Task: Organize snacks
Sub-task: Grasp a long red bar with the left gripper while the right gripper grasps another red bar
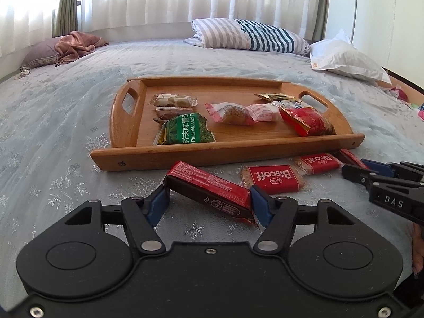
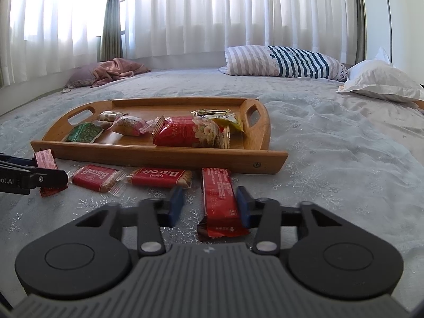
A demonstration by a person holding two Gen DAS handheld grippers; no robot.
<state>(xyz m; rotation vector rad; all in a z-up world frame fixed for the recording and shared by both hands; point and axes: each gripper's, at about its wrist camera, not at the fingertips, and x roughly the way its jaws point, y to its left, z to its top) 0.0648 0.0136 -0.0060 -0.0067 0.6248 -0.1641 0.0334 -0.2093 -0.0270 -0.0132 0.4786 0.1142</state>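
Observation:
My left gripper (image 1: 209, 202) is shut on a red snack bar (image 1: 206, 188) that lies slantwise on the bed, a blue pad pressing each end. My right gripper (image 2: 210, 205) stands open over a second red bar (image 2: 218, 198); its right pad touches the wrapper, while the blurred left pad stands off with a gap. Two Biscoff packs (image 2: 94, 177) (image 2: 159, 177) lie between the bars, in front of the wooden tray (image 2: 159, 156). The tray holds several snacks: a green wasabi-pea pack (image 1: 185, 129), pink wrapped sweets (image 1: 233, 114) and a red bag (image 1: 307, 122).
The pale blue bedcover (image 1: 66, 132) spreads all round. A striped pillow (image 1: 251, 34) and a white pillow (image 1: 347, 61) lie at the far right, and a pink cloth (image 1: 76, 45) at the far left. Curtains hang behind. The right gripper's fingers (image 1: 384, 182) reach in from the right.

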